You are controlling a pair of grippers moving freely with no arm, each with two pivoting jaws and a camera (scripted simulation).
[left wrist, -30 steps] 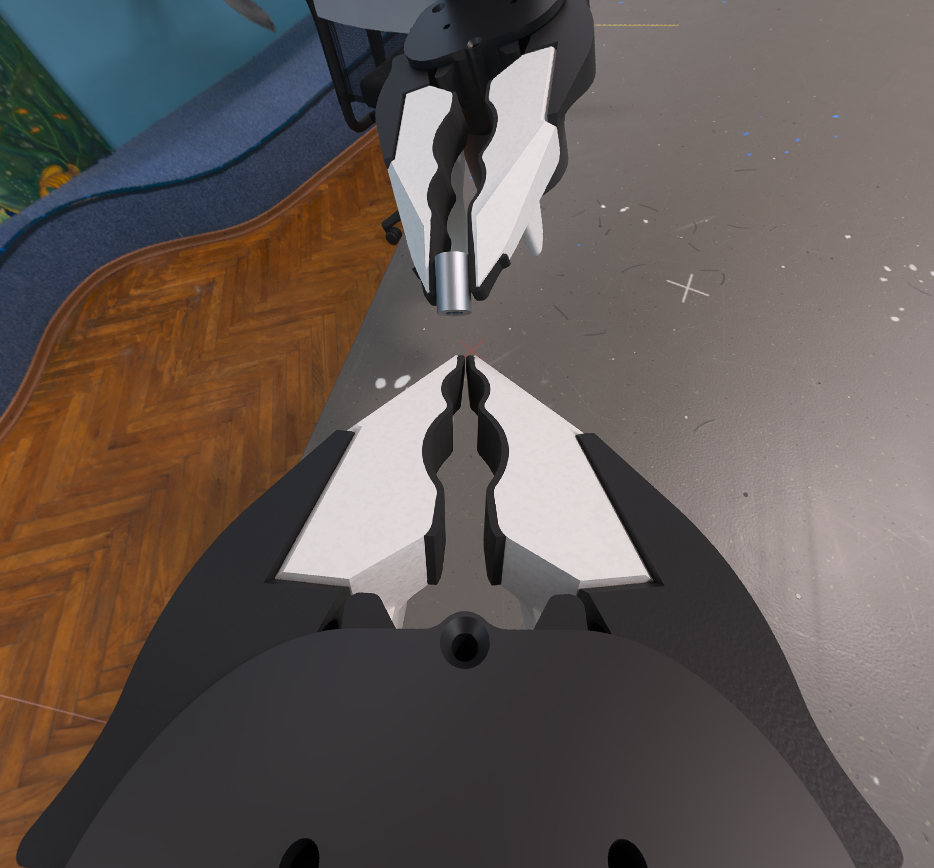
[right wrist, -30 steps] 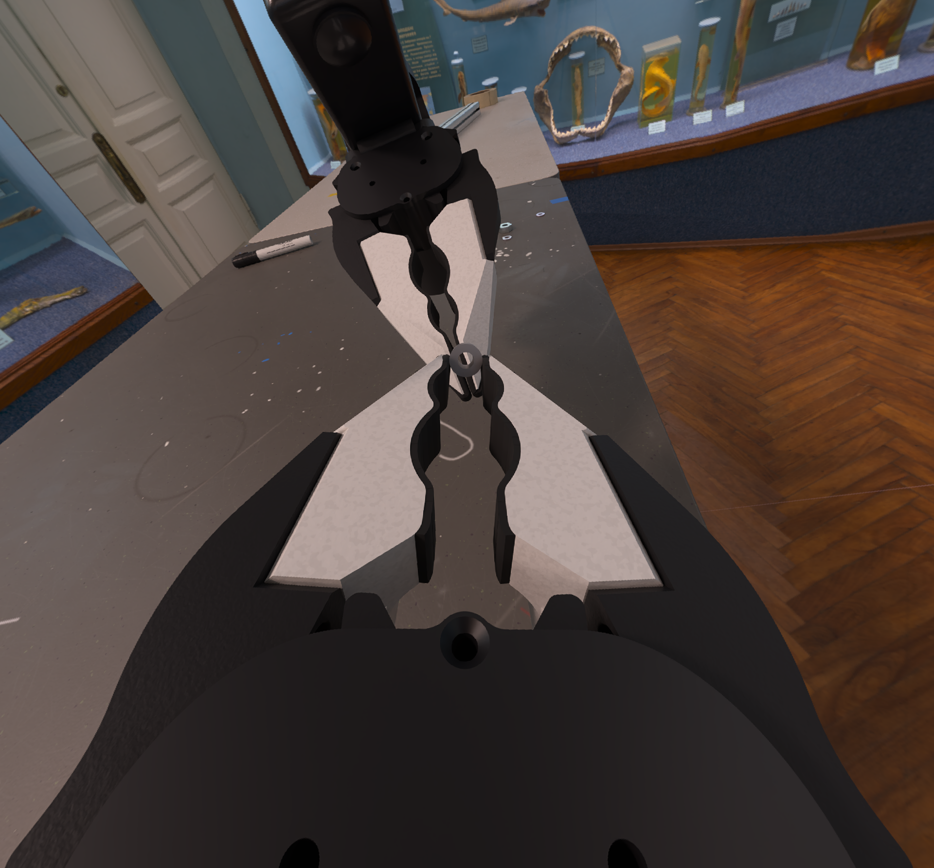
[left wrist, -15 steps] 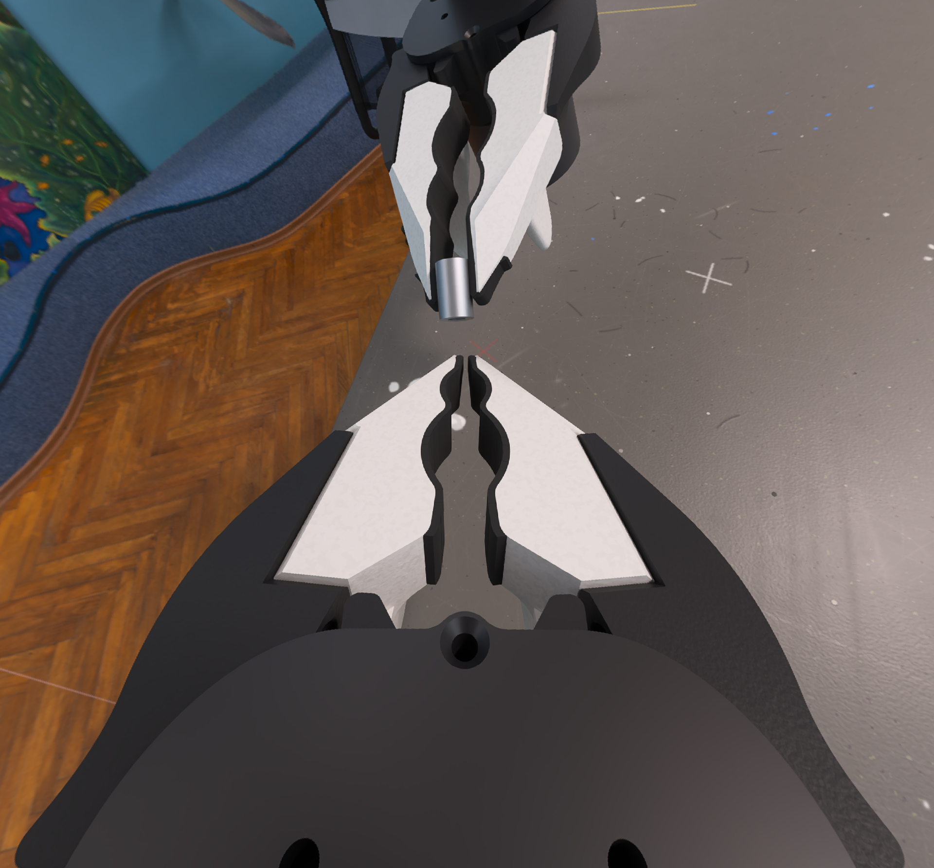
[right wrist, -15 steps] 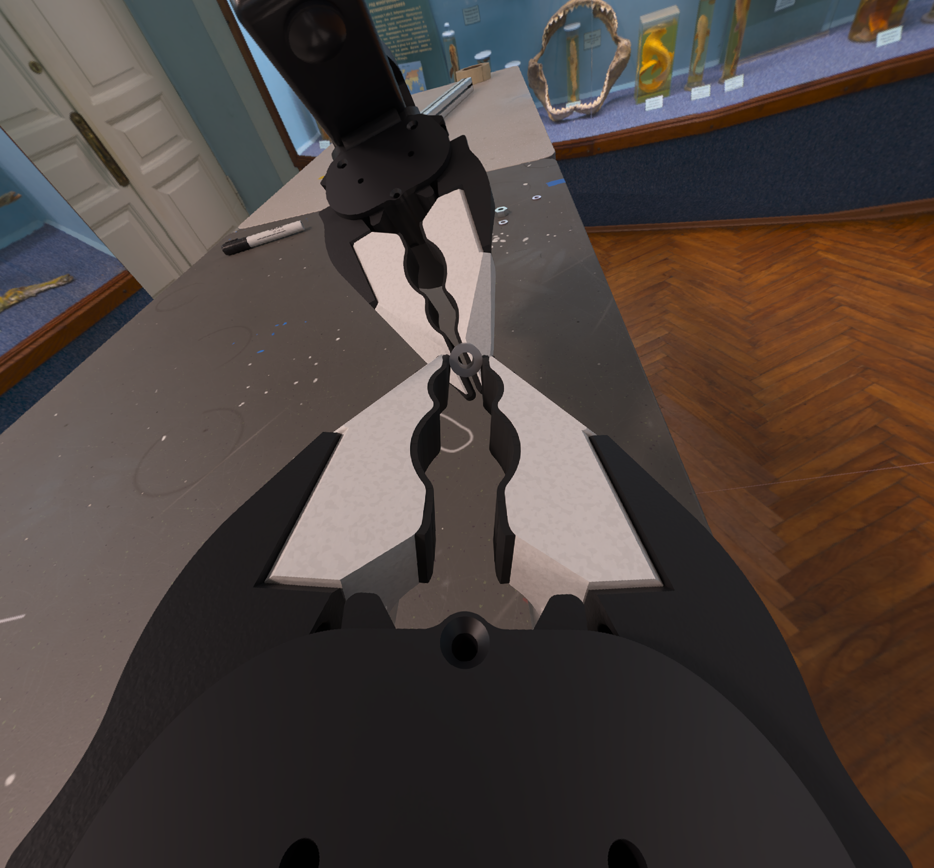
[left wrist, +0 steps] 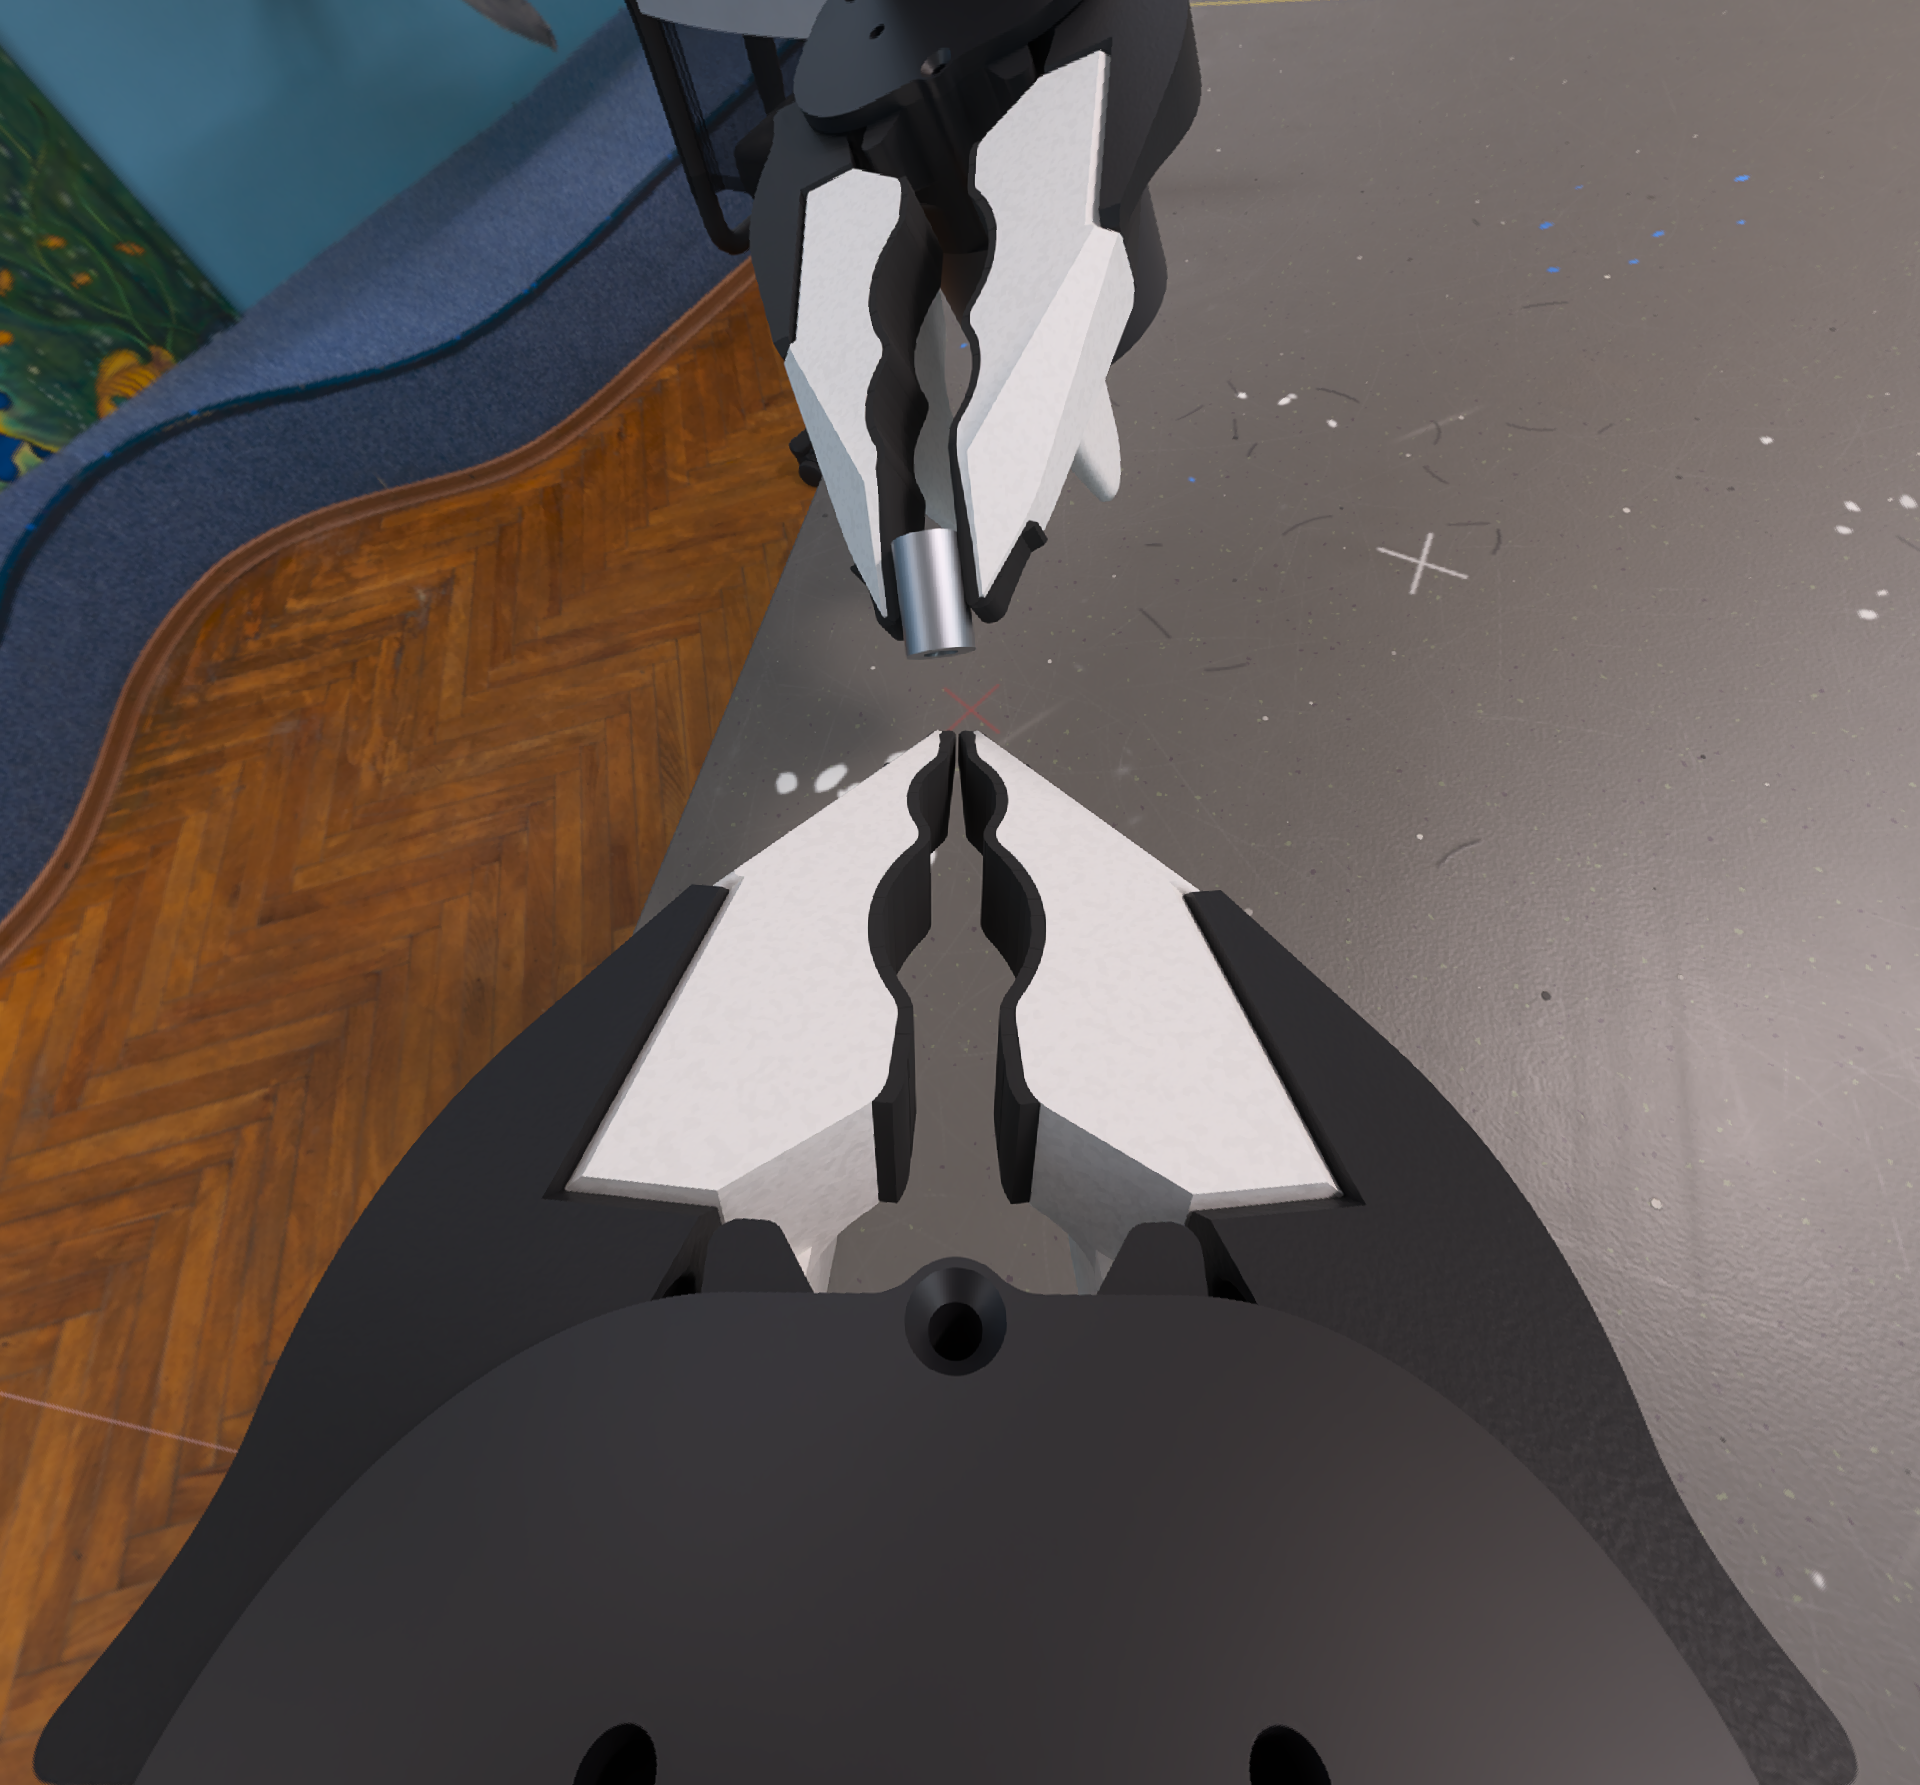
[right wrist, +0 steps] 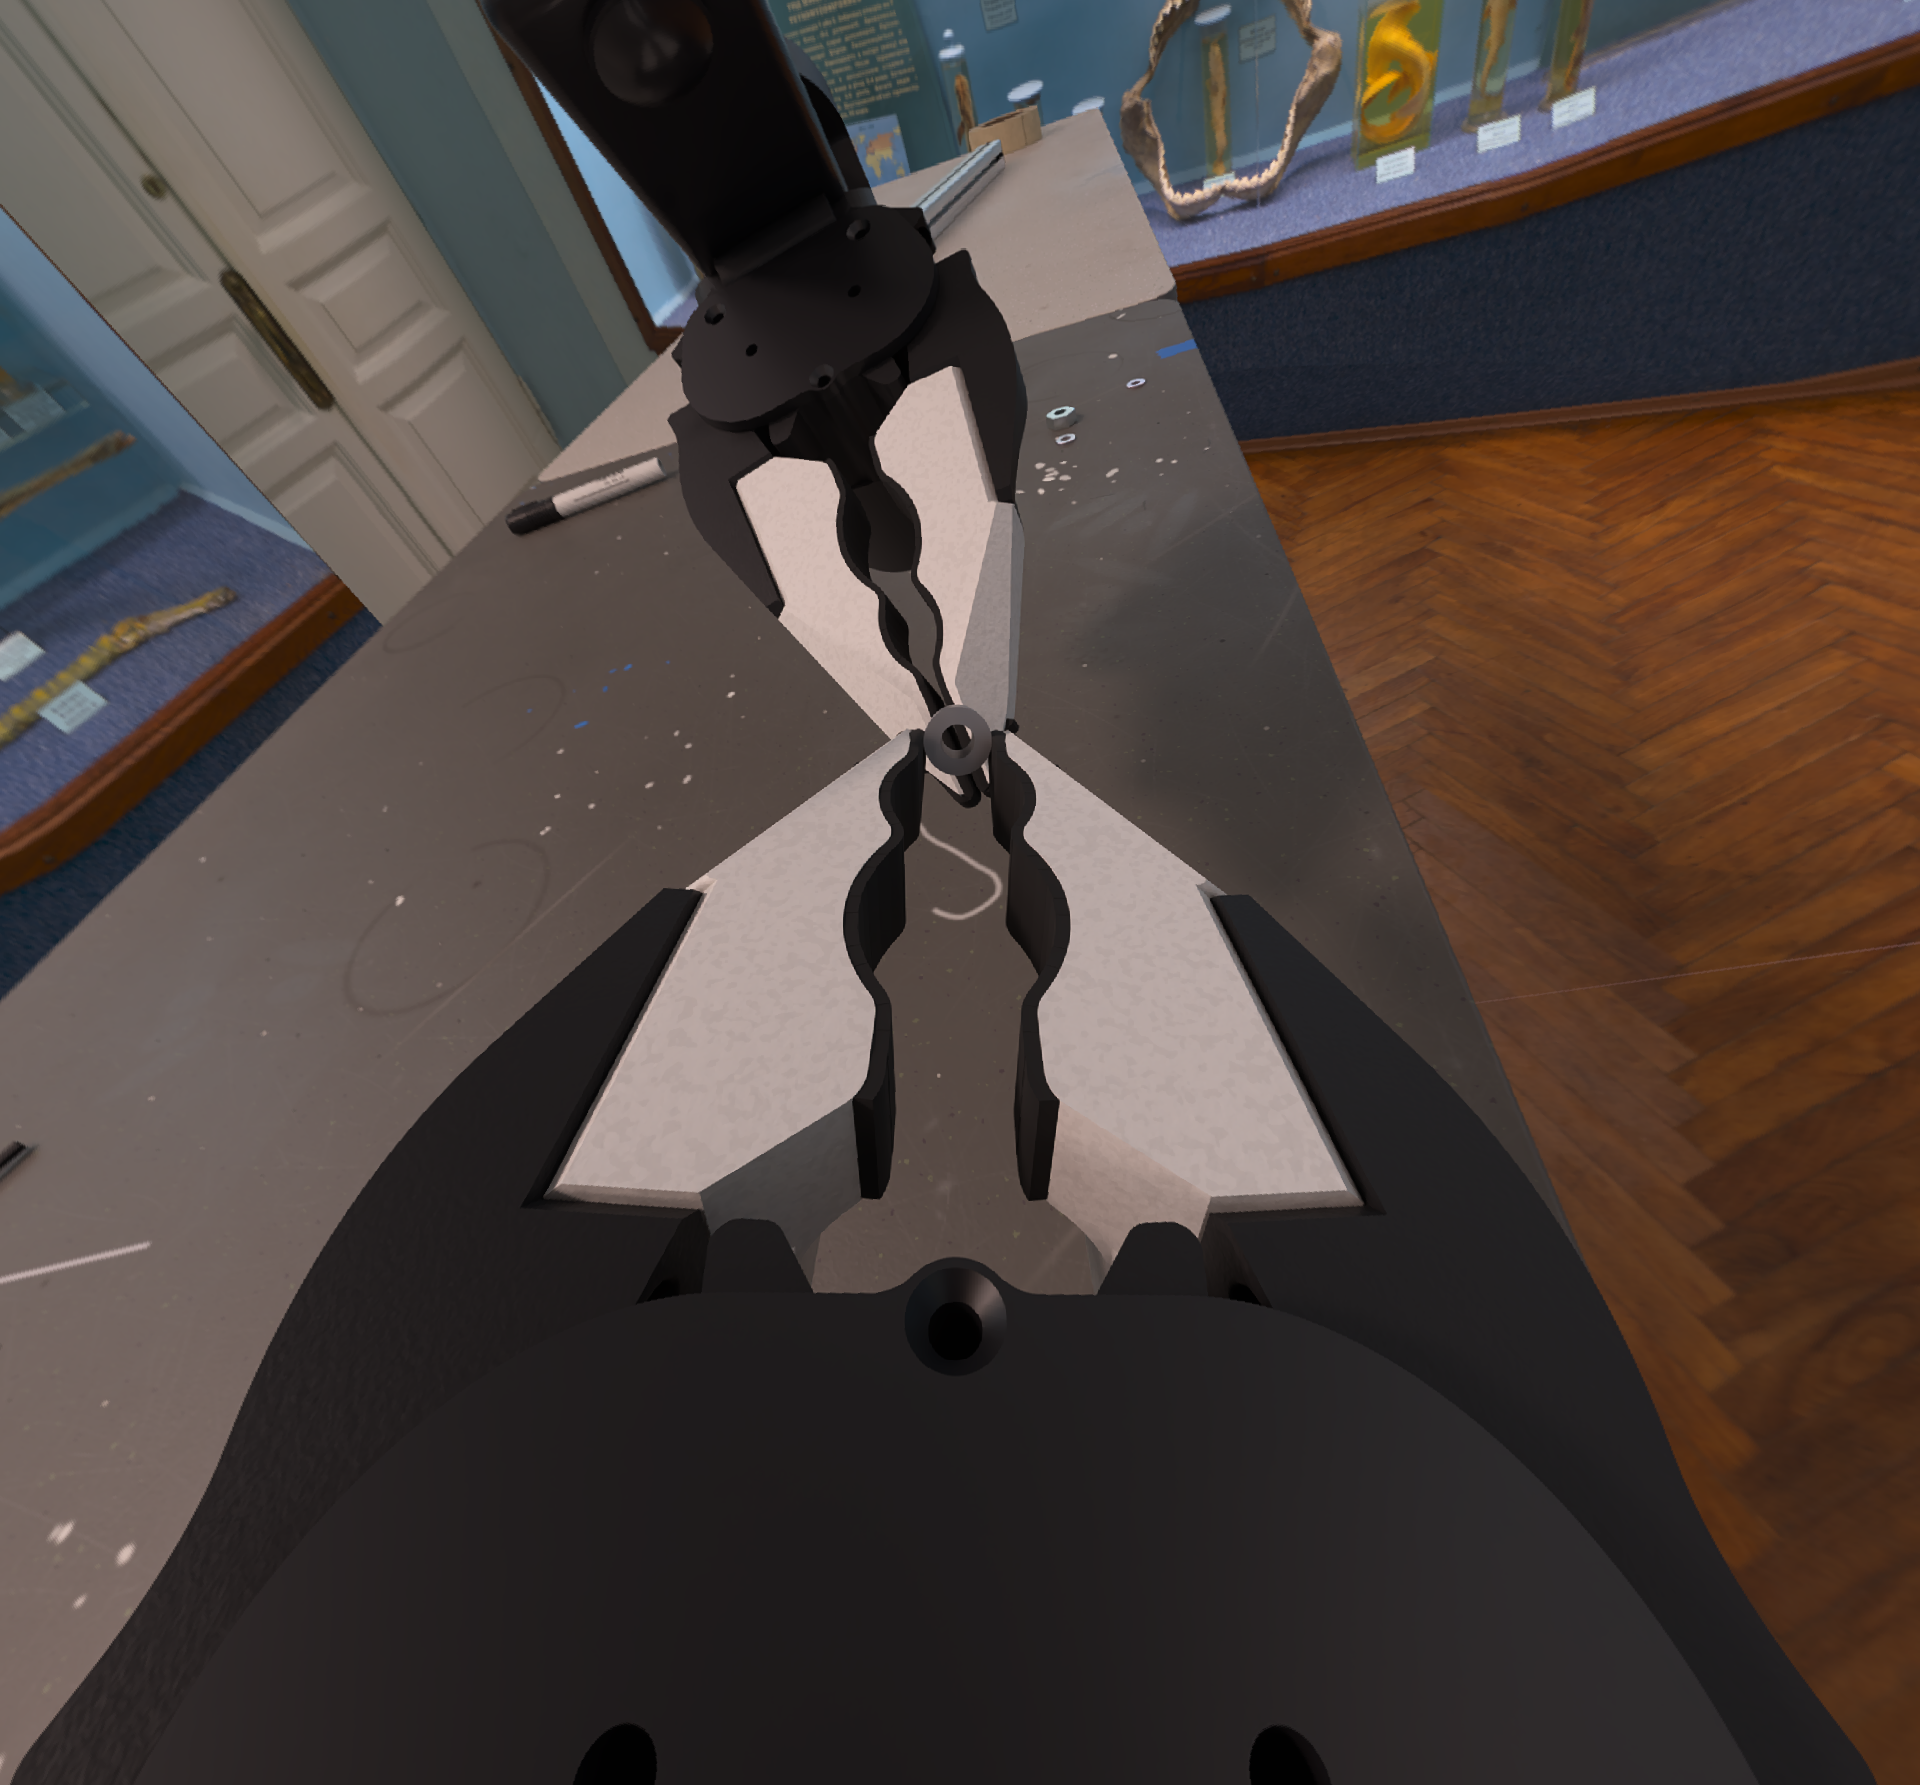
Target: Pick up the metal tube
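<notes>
The metal tube (left wrist: 932,592) is a short silver cylinder, held clear above the grey table (left wrist: 1507,852). My right gripper (left wrist: 935,611) is shut on it, with the tube sticking out past its fingertips. In the right wrist view the tube (right wrist: 956,741) shows end-on between the tips of my right gripper (right wrist: 956,750). My left gripper (left wrist: 958,743) is shut and empty, tips facing the tube with a small gap between them. In the right wrist view it (right wrist: 968,788) points at me from beyond the tube.
A black marker (right wrist: 587,499), some small nuts (right wrist: 1062,413) and a long metal bar (right wrist: 961,182) lie farther down the table. The table's edge (left wrist: 727,748) runs close beside both grippers, with wooden floor (left wrist: 364,800) below. A chair (left wrist: 675,94) stands behind.
Both views have drifted only slightly. The tube stays gripped in my right gripper and my left gripper stays shut just short of it.
</notes>
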